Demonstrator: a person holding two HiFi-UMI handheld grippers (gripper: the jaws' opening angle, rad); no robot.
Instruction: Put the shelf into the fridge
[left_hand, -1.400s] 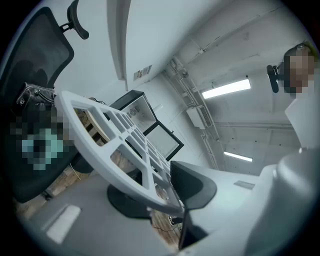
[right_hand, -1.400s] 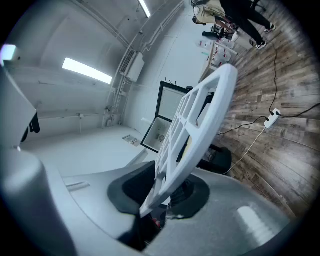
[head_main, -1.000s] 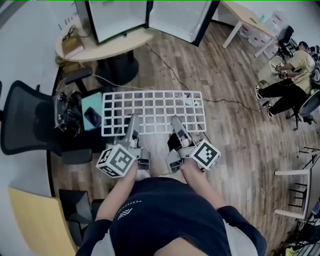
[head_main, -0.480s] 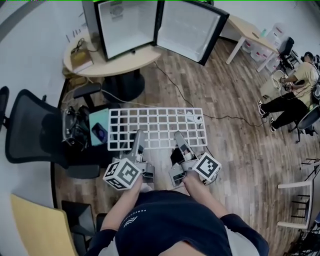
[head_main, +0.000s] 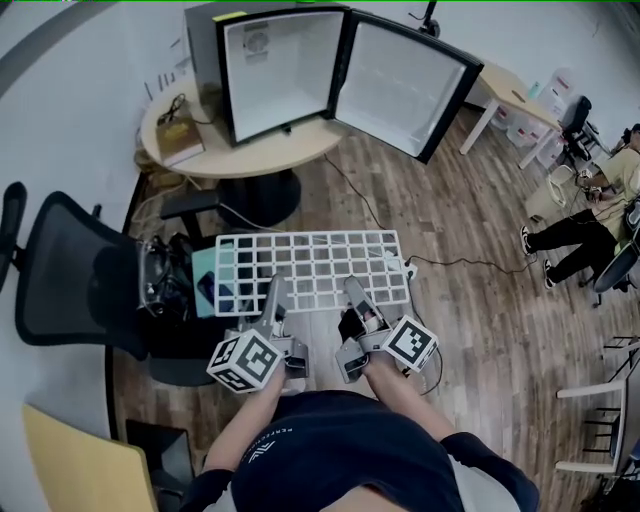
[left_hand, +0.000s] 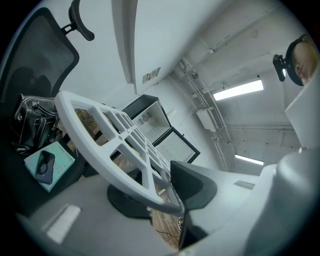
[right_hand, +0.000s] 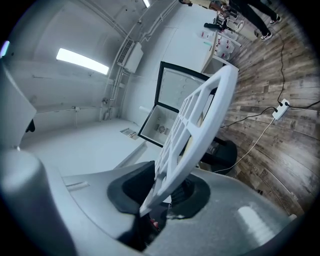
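The white grid shelf (head_main: 312, 268) is held flat over the wooden floor, and both grippers grip its near edge. My left gripper (head_main: 271, 297) is shut on the shelf's near left part (left_hand: 107, 131). My right gripper (head_main: 352, 294) is shut on its near right part (right_hand: 199, 119). The black fridge (head_main: 280, 72) stands on a round table (head_main: 230, 157) ahead, with its door (head_main: 407, 82) swung open to the right and its white inside showing. Both gripper views show the fridge beyond the shelf, in the left one (left_hand: 146, 118) and in the right one (right_hand: 162, 126).
A black office chair (head_main: 70, 272) stands at the left, with a bag and a teal pad (head_main: 205, 285) on a dark seat beside it. A cable with a power strip (head_main: 412, 268) runs over the floor. A person (head_main: 585, 225) sits at the far right. A white desk (head_main: 510, 95) stands behind the door.
Both grippers and the shelf have moved closer to the fridge. The fridge and round table now sit lower and fuller in the head view. The grip on the shelf looks unchanged.
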